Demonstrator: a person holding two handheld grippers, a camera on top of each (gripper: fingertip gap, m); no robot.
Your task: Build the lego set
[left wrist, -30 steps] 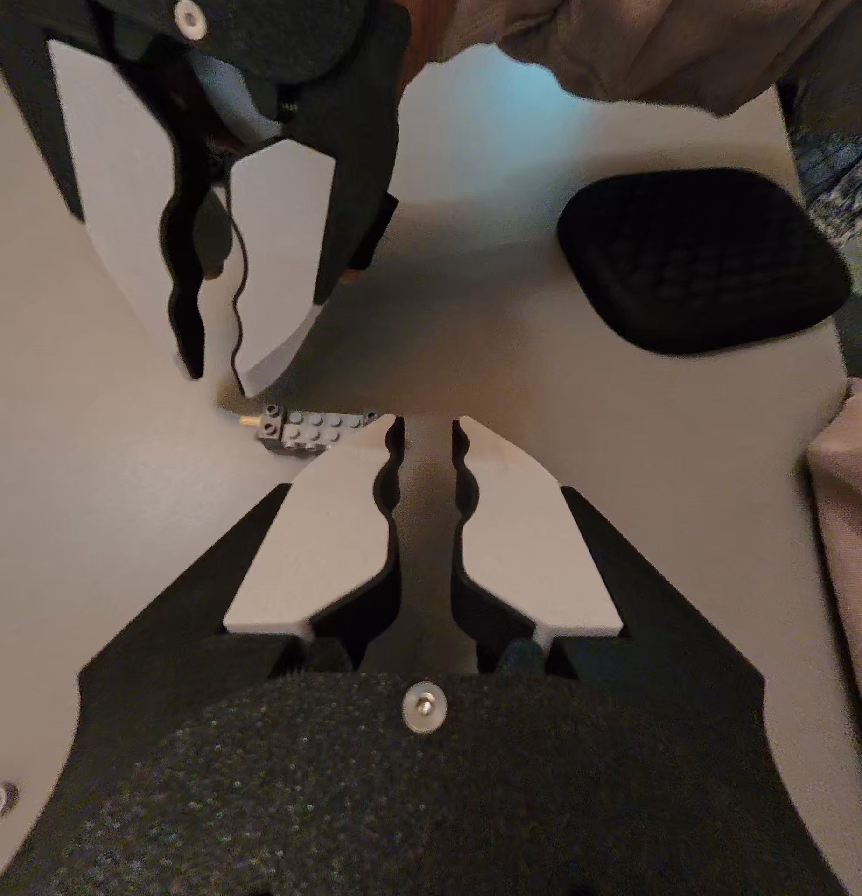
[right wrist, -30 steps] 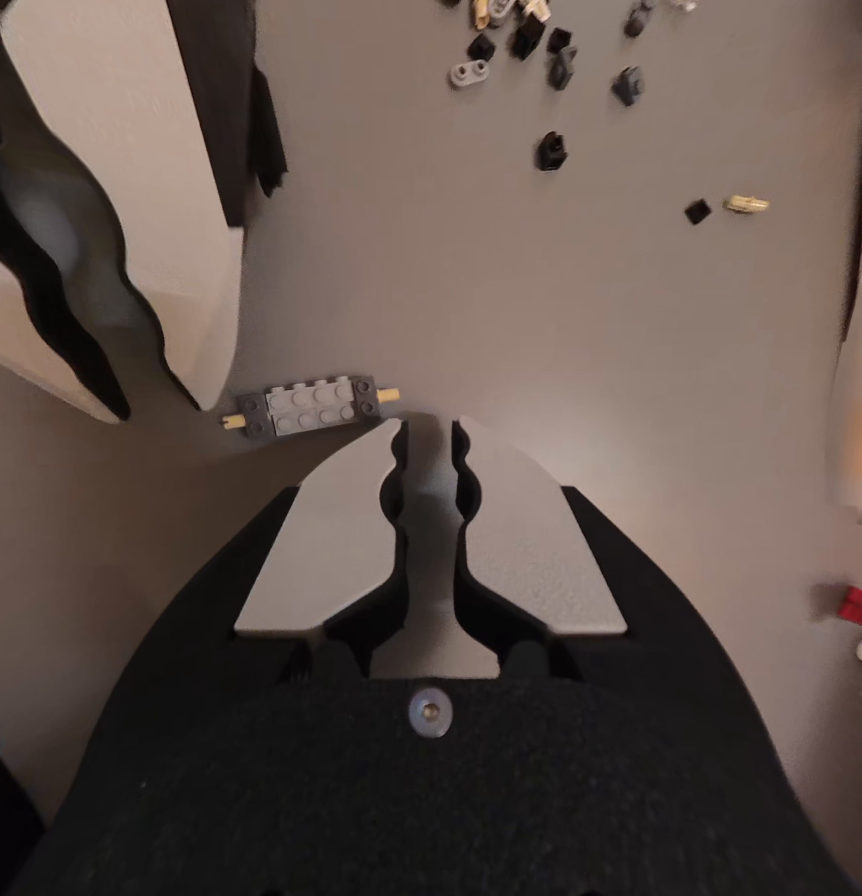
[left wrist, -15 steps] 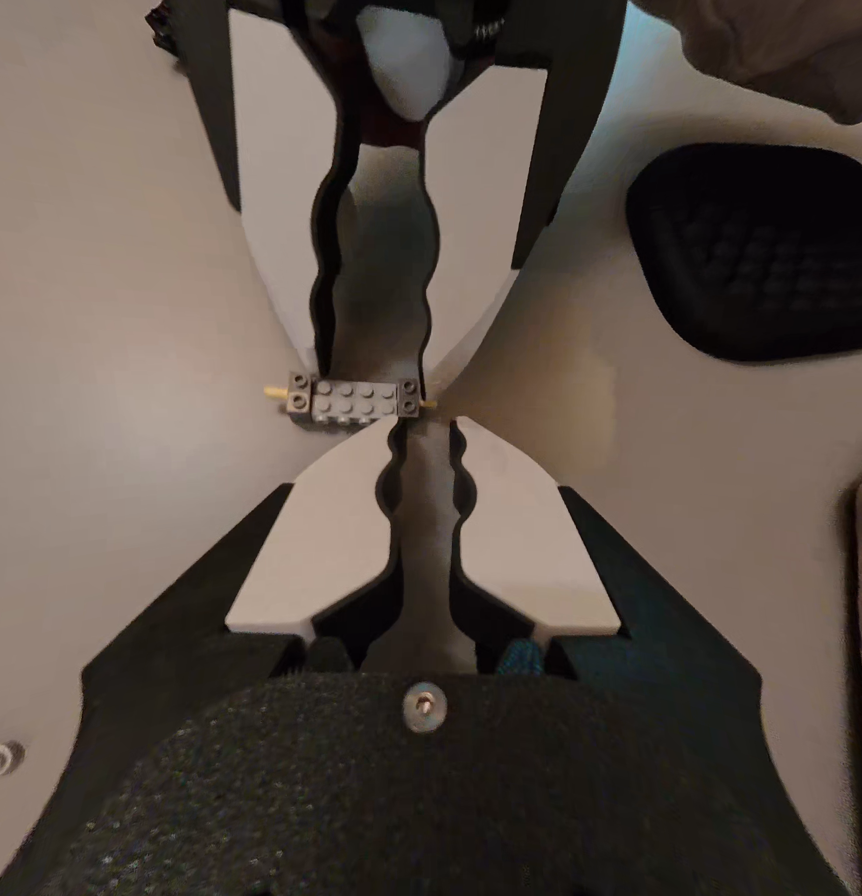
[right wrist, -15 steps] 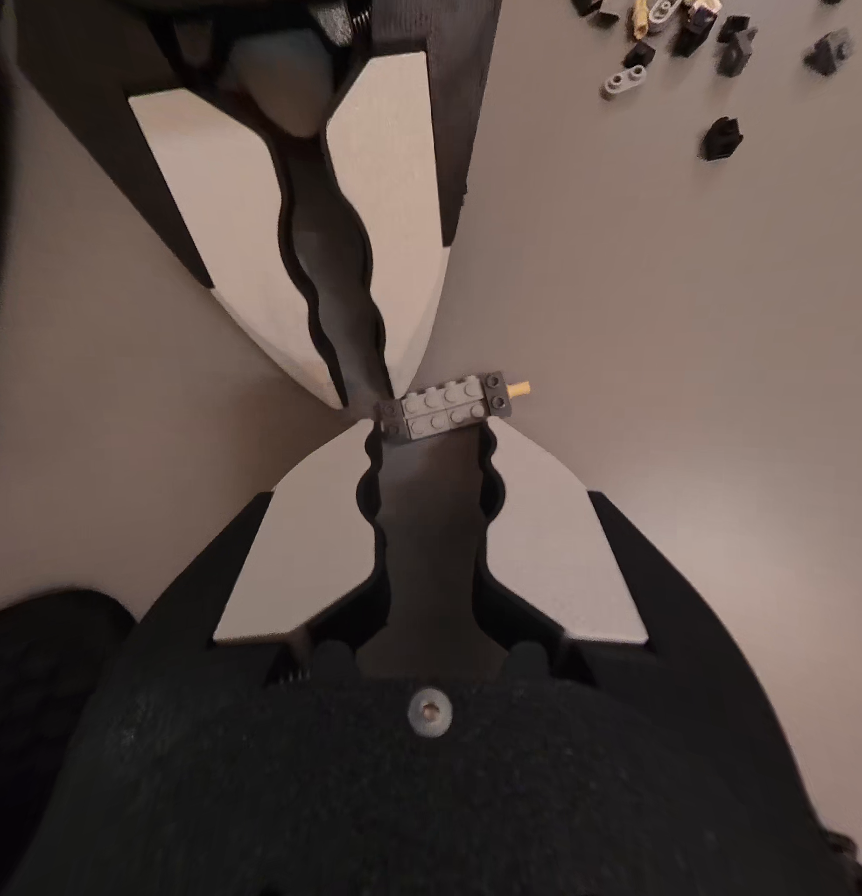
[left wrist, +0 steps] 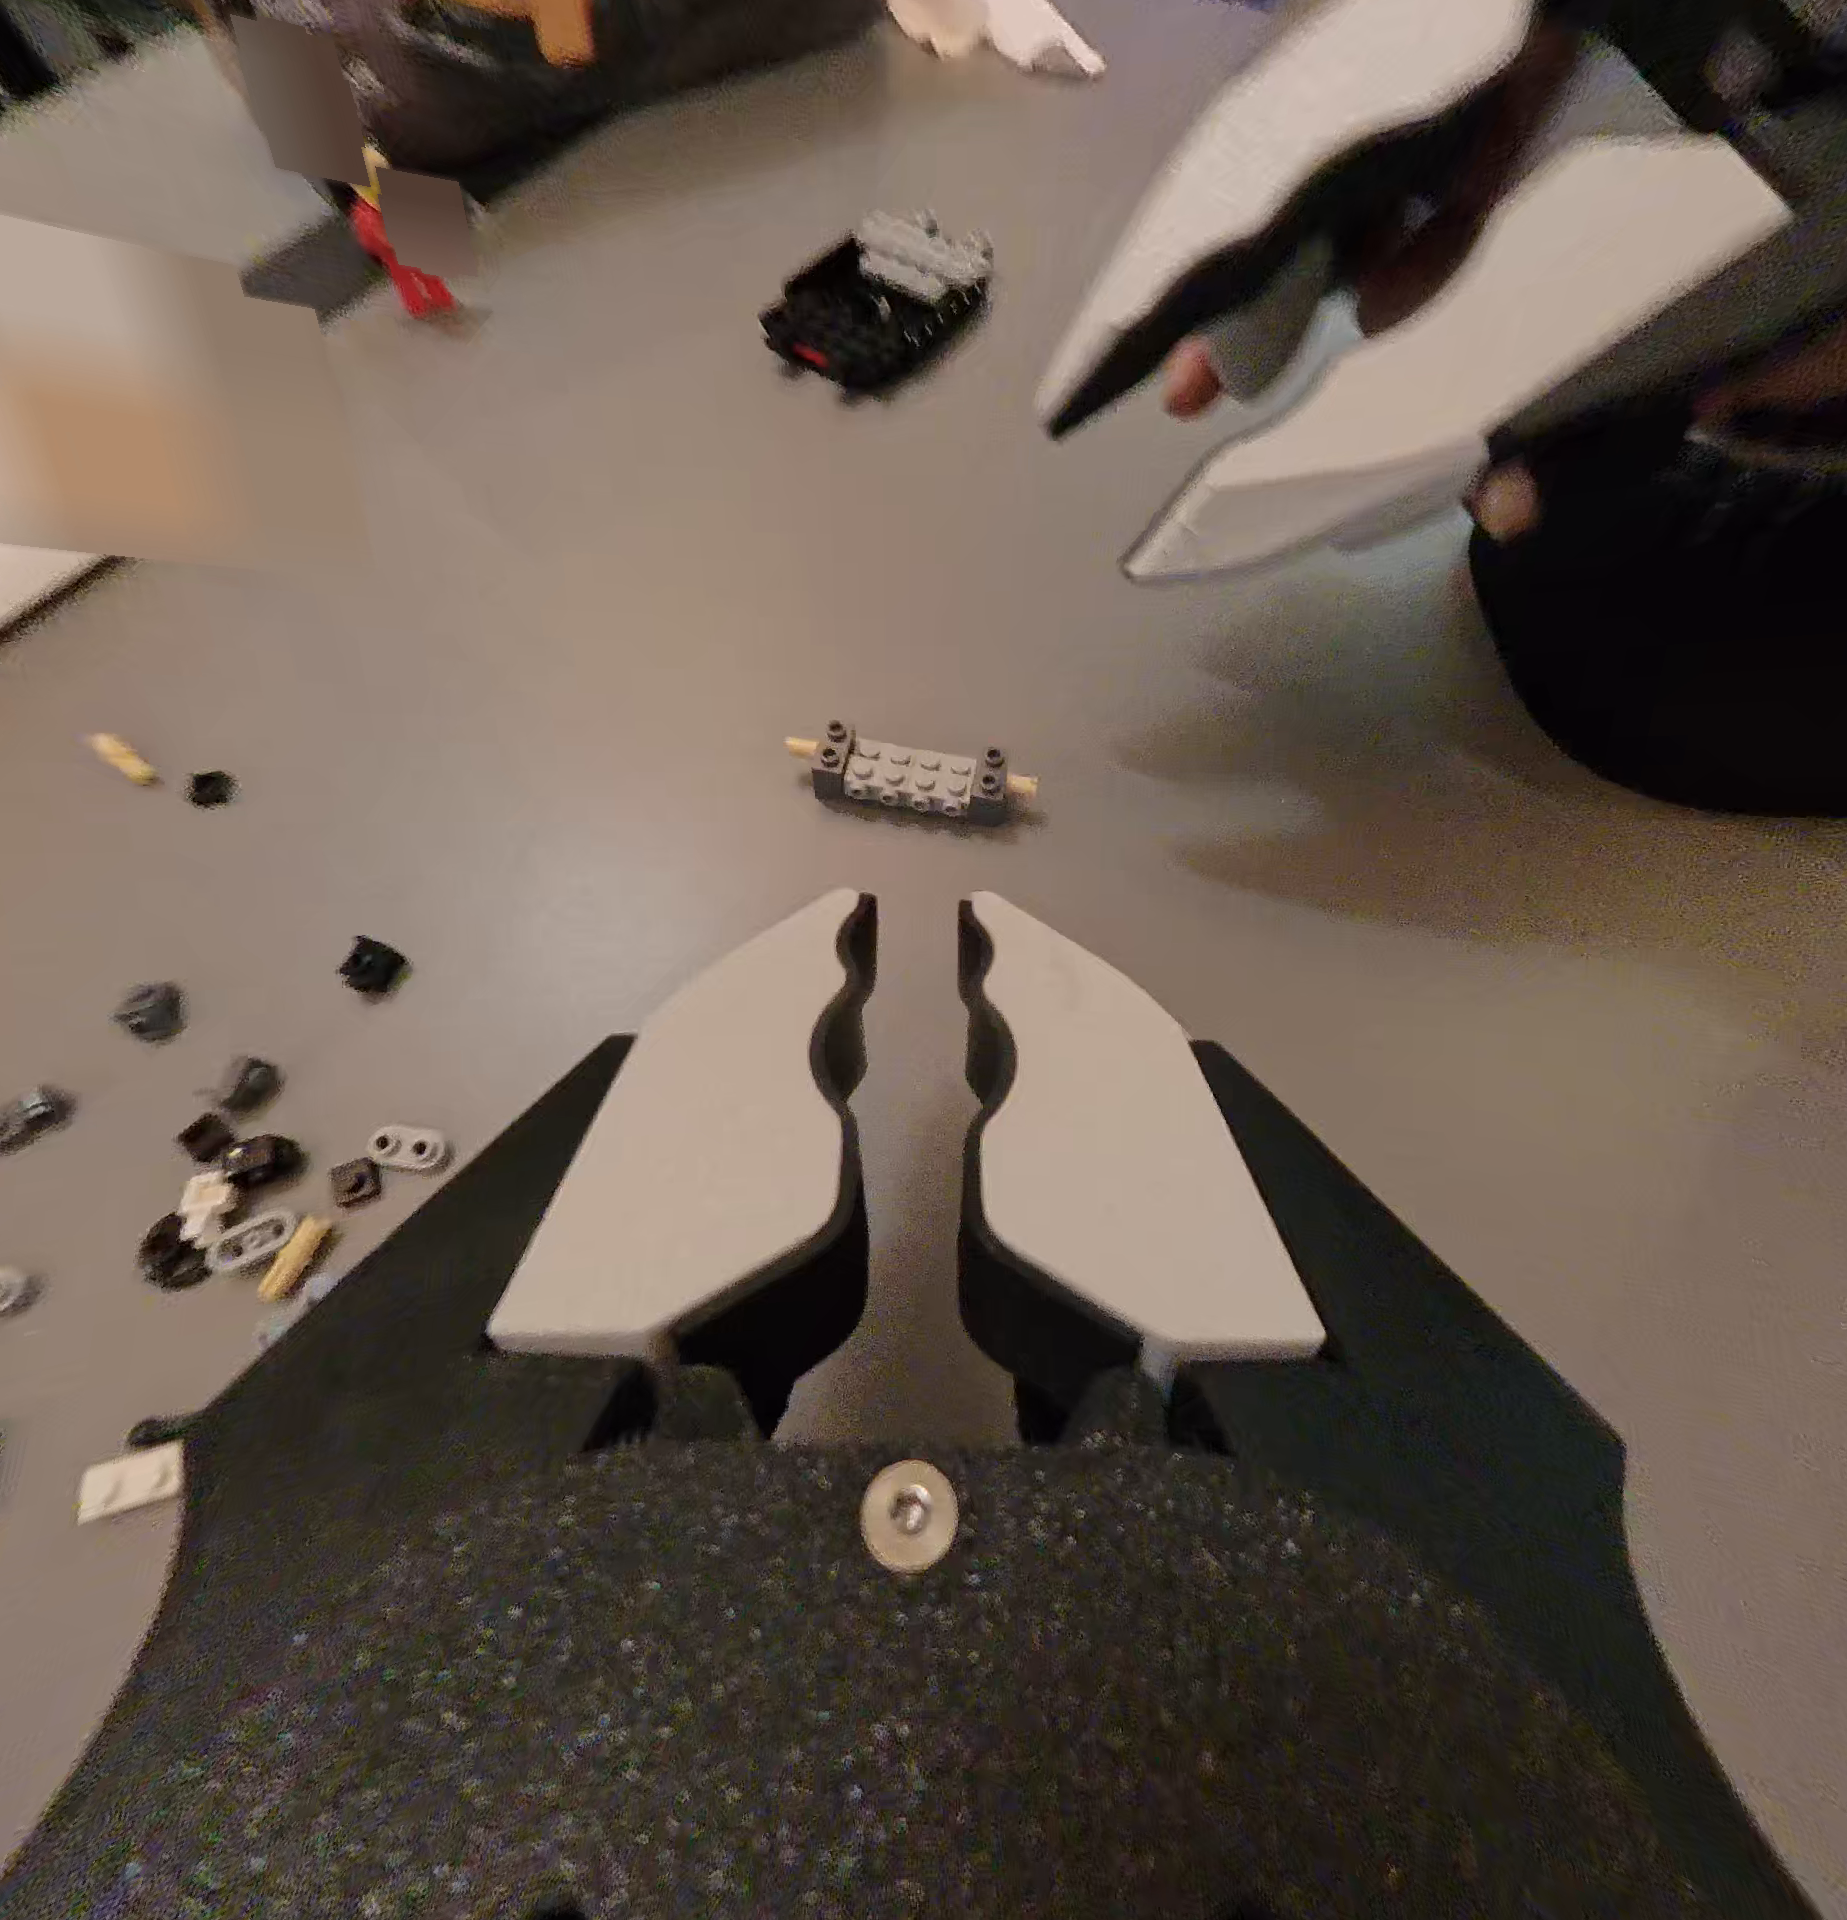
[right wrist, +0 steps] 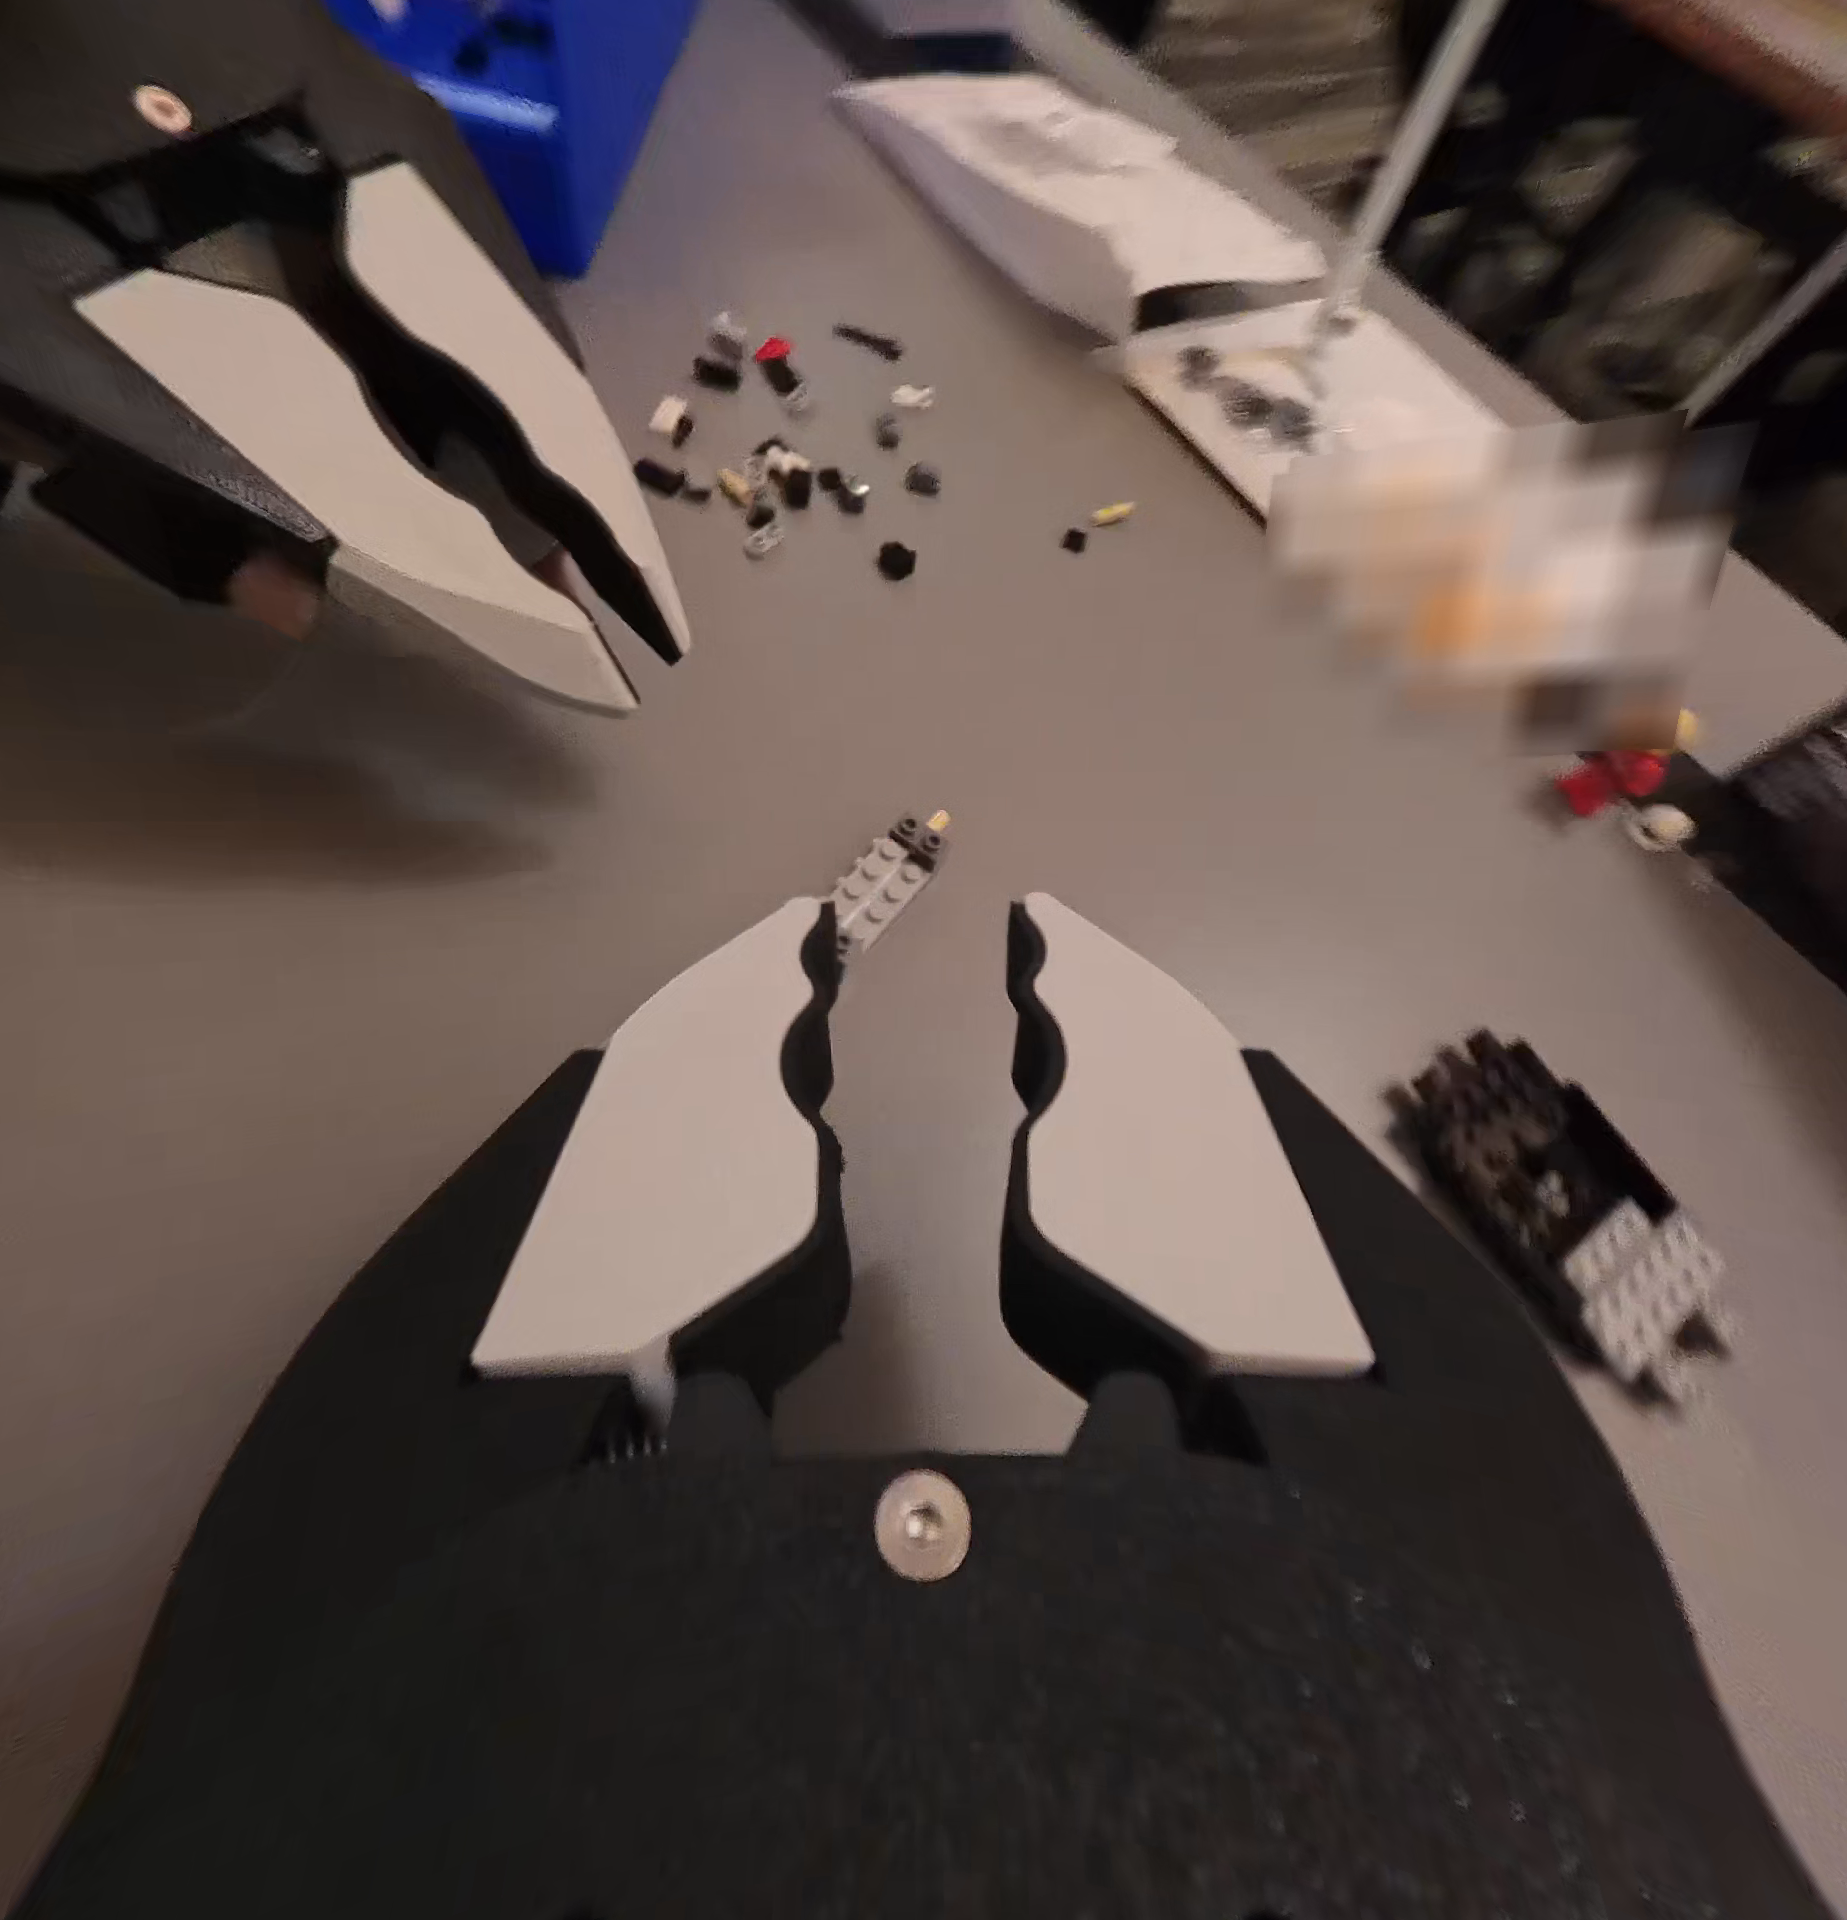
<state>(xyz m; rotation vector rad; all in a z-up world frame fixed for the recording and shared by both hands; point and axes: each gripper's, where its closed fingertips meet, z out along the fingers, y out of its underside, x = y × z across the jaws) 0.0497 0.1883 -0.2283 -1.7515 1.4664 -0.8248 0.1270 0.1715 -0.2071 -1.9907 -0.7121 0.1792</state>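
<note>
A small grey axle brick point(left wrist: 914, 774) with tan pins at both ends lies alone on the grey table, held by neither gripper. My left gripper point(left wrist: 917, 904) is empty, its jaws a narrow gap apart, a short way in front of the brick. My right gripper point(left wrist: 1090, 494) hangs open and empty, raised above the table at the upper right. In the right wrist view the brick point(right wrist: 888, 878) sits just past my right gripper point(right wrist: 919, 914), partly behind its left fingertip point(right wrist: 794, 935). The left gripper point(right wrist: 651, 675) shows there at the upper left.
A black and grey partial build point(left wrist: 877, 301) stands farther back, also at the right in the right wrist view point(right wrist: 1521, 1174). Several loose small pieces point(left wrist: 254, 1174) lie at the left. A red minifigure point(left wrist: 399, 249), a black cushion point(left wrist: 1677, 644), a blue bin point(right wrist: 545, 104) and a white bag point(right wrist: 1075, 197) ring the table. There is about 9 cm between the tips of the two grippers.
Both grippers have pulled back and up from the axle brick, which they flanked tip to tip half a second ago. The brick stays on the table.
</note>
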